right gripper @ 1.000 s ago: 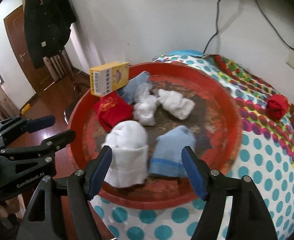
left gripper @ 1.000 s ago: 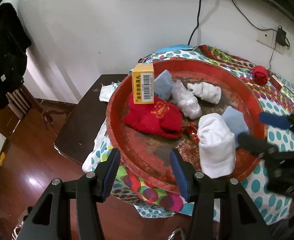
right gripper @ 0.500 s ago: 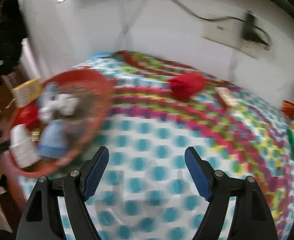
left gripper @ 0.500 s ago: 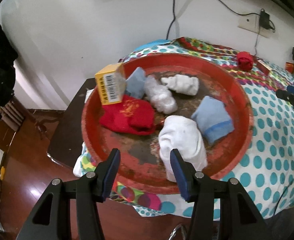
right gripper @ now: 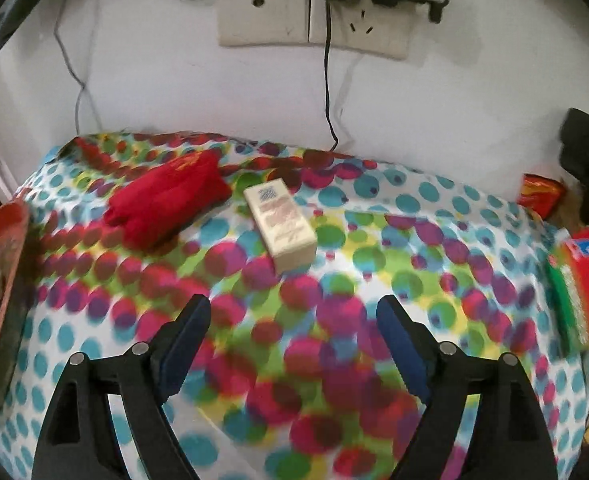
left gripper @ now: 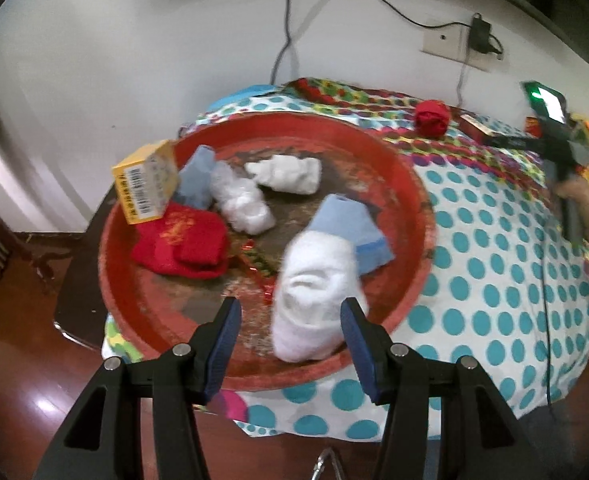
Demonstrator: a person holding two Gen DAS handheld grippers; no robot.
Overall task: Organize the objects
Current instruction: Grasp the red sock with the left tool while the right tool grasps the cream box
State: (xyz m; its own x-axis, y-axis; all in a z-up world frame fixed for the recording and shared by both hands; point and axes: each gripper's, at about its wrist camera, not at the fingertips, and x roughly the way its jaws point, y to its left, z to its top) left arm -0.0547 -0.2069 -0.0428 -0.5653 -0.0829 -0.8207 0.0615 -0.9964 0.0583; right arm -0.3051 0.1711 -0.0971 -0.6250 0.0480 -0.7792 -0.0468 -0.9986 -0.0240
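Observation:
A round red tray point(left gripper: 410, 200) on the dotted tablecloth holds a white rolled sock point(left gripper: 314, 296), a light blue sock point(left gripper: 350, 220), a red sock point(left gripper: 182, 240), a yellow box point(left gripper: 146, 180) and more white and blue rolls. My left gripper point(left gripper: 290, 320) is open at the tray's near rim, its fingers either side of the white sock. My right gripper point(right gripper: 292, 328) is open and empty above the cloth, short of a red sock roll point(right gripper: 166, 200) and a cream box point(right gripper: 280, 224).
The red roll also shows in the left wrist view point(left gripper: 432, 118), beyond the tray. A red and green box point(right gripper: 582, 280) lies at the table's right edge. Wall sockets point(right gripper: 314, 8) with cables hang behind. A dark low table point(left gripper: 78, 288) and wood floor lie left.
My right gripper has swung from the tray to the table's right side, now close to the red roll and cream box. My left gripper has shifted right, framing the white sock.

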